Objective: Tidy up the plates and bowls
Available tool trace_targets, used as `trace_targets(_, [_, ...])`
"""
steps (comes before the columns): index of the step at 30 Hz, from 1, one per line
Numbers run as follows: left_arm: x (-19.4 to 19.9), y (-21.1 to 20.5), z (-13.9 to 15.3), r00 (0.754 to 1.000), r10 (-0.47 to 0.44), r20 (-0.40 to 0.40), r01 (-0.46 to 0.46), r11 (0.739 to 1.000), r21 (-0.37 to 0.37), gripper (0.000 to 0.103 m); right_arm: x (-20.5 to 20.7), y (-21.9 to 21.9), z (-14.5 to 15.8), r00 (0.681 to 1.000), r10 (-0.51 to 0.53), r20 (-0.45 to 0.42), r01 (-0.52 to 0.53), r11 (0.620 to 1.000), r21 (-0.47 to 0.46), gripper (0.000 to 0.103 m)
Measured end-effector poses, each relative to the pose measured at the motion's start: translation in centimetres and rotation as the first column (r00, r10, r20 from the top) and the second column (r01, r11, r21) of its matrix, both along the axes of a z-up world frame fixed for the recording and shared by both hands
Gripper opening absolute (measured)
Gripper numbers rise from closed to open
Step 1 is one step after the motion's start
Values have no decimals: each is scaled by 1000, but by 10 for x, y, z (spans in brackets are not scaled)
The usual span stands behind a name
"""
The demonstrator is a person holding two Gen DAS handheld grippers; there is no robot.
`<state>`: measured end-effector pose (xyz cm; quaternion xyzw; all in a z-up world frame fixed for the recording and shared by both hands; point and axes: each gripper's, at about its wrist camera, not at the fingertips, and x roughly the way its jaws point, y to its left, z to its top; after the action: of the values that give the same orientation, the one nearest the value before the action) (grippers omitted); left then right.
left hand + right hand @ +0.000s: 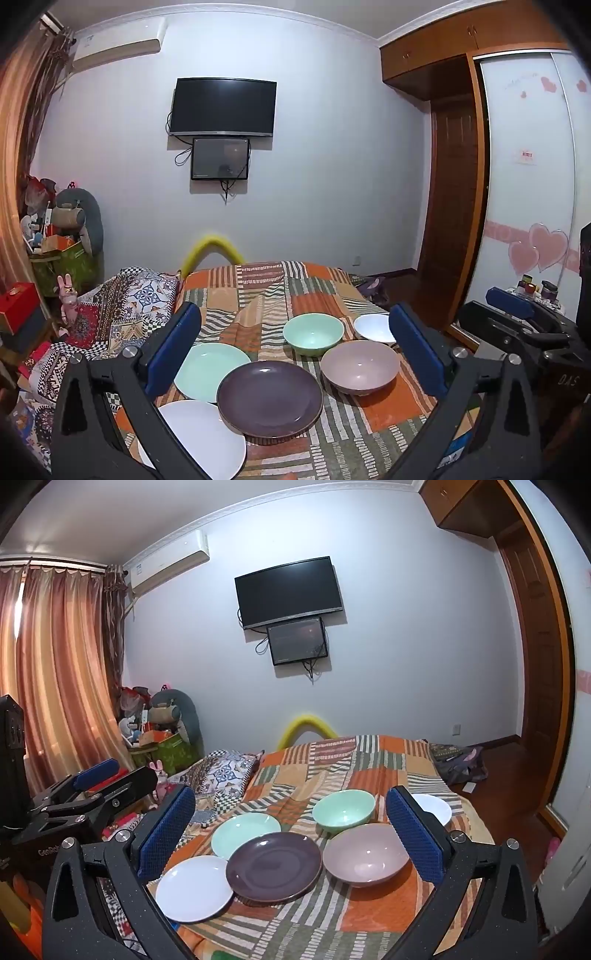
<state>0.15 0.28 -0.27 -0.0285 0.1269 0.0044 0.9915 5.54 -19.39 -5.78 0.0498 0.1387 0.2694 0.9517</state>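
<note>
Both grippers, left [295, 354] and right [291, 834], hover with jaws released, holding nothing. The purple plate [273, 866] overlaps 2 others on the soft bed [369, 760]; lifting it carelessly could likely drag them.

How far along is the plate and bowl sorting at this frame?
Nothing looks done: the purple plate, green plate, white plate, pink bowl, green bowl and white bowl lie unstacked. Left gripper and right gripper are open, empty. All sorting remains.
</note>
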Motion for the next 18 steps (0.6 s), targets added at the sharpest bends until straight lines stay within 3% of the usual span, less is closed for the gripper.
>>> trace_targets(18, [3,-4,-4,1000,-3,-9,3,1000,3,103,3,0,-1,1000,-1,0,1,1000,-4,103])
